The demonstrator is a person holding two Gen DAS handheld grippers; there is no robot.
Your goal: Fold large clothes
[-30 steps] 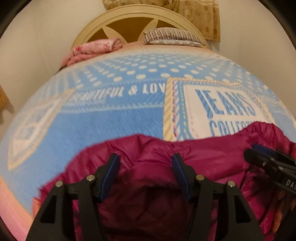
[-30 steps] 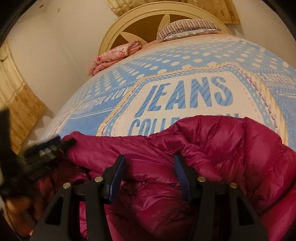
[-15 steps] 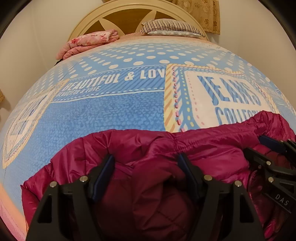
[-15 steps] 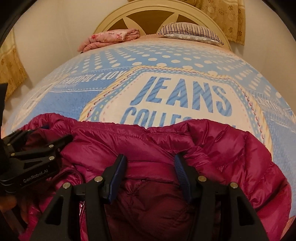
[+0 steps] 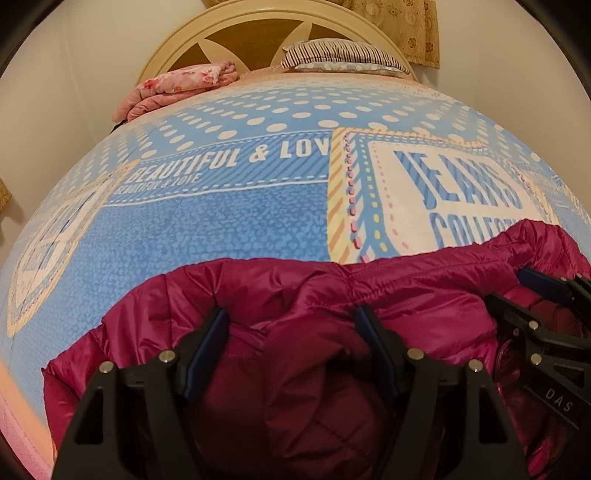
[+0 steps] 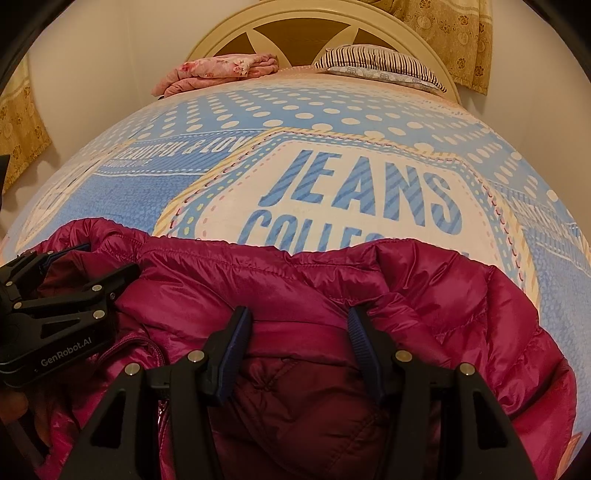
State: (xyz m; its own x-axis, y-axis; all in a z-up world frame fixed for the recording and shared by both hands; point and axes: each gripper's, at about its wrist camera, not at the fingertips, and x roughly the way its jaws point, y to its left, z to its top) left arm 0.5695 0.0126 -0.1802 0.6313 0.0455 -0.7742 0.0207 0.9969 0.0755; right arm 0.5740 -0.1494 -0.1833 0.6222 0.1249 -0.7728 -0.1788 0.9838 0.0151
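Barely begun: magenta quilted puffer jacket (image 5: 332,295) bunched at 6 o'clock on blue printed bedspread (image 5: 207,221), no fold visible, left tool (image 5: 291,332) and right tool (image 6: 295,328) half-spread around puffy cloth, grip uncertain.

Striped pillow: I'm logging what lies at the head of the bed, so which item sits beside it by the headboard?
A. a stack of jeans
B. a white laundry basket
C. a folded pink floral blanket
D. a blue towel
C: a folded pink floral blanket lies left of the striped pillow against the headboard.
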